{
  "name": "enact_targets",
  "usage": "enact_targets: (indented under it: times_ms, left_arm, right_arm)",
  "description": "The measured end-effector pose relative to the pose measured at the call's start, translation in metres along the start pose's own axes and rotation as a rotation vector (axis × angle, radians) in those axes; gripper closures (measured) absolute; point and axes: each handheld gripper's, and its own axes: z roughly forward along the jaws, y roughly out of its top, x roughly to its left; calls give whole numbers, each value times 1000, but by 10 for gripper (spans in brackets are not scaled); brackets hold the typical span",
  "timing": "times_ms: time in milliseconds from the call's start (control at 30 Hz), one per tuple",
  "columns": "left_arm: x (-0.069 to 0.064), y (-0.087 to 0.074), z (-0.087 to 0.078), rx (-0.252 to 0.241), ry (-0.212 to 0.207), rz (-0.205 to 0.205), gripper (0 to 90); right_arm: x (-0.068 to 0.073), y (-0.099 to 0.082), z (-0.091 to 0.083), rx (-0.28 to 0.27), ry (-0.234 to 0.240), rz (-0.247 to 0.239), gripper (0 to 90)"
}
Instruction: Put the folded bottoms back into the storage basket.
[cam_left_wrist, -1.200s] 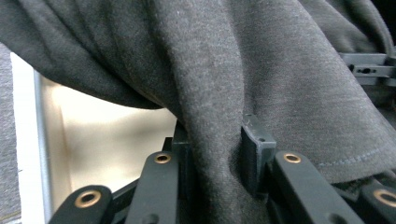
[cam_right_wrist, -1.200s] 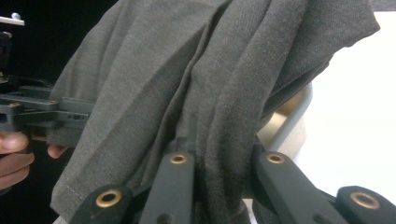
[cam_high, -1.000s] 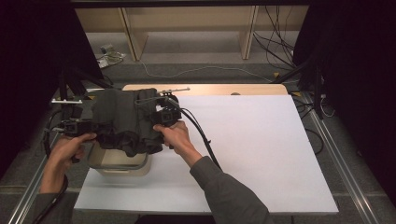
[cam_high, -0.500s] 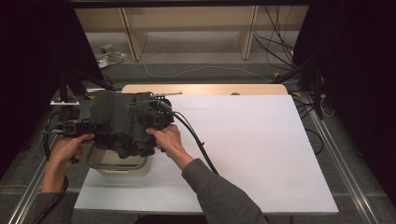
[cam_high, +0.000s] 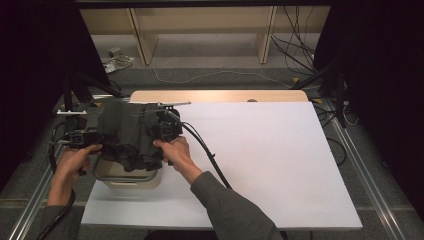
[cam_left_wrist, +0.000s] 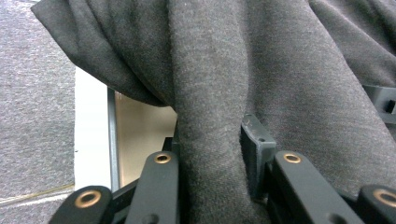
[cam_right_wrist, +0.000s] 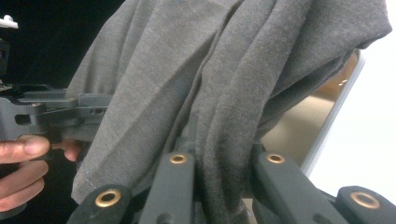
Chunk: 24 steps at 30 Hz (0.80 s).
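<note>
A dark grey garment (cam_high: 127, 132) hangs bunched between my two grippers, just above a beige tub (cam_high: 131, 178) at the table's left edge. My left gripper (cam_high: 94, 138) is shut on the garment's left side; a thick fold (cam_left_wrist: 210, 93) is pinched between its jaws (cam_left_wrist: 210, 154). My right gripper (cam_high: 160, 131) is shut on the right side, with gathered cloth (cam_right_wrist: 224, 70) running down between its jaws (cam_right_wrist: 219, 158). The tub's inside (cam_left_wrist: 140, 133) shows under the cloth. The left gripper's body (cam_right_wrist: 51, 114) and the hand holding it sit behind the cloth in the right gripper view.
A white board (cam_high: 260, 160) covers the table, with a wooden strip (cam_high: 220, 96) along its far edge. The right gripper's black cable (cam_high: 207, 152) trails over the board. Metal rails (cam_high: 367, 180) frame the table; loose cables (cam_high: 300, 55) lie on the floor beyond.
Both hands have carried the garment a little to the left and lower, so it now hangs closer over the tub. Both grips are unchanged.
</note>
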Motion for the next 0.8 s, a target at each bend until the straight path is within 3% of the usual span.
enact_targets:
  times_ms: [200, 300, 467, 633, 733, 800]
  left_arm:
    - [0, -1, 6, 12, 3, 10, 712]
    - [3, -3, 11, 23, 22, 7, 713]
    - [11, -6, 13, 28, 9, -19, 712]
    - [11, -7, 13, 53, 53, 7, 711]
    - [12, -8, 16, 80, 63, 16, 710]
    - [11, -9, 21, 96, 74, 29, 710]
  right_arm:
    - [4, -3, 4, 13, 23, 21, 828]
    - [7, -6, 9, 26, -10, -25, 828]
    - [4, -8, 14, 44, -9, -14, 826]
    - [5, -10, 17, 68, -15, -25, 812]
    - [3, -13, 20, 91, -27, -34, 771]
    - [2, -14, 20, 99, -17, -38, 669]
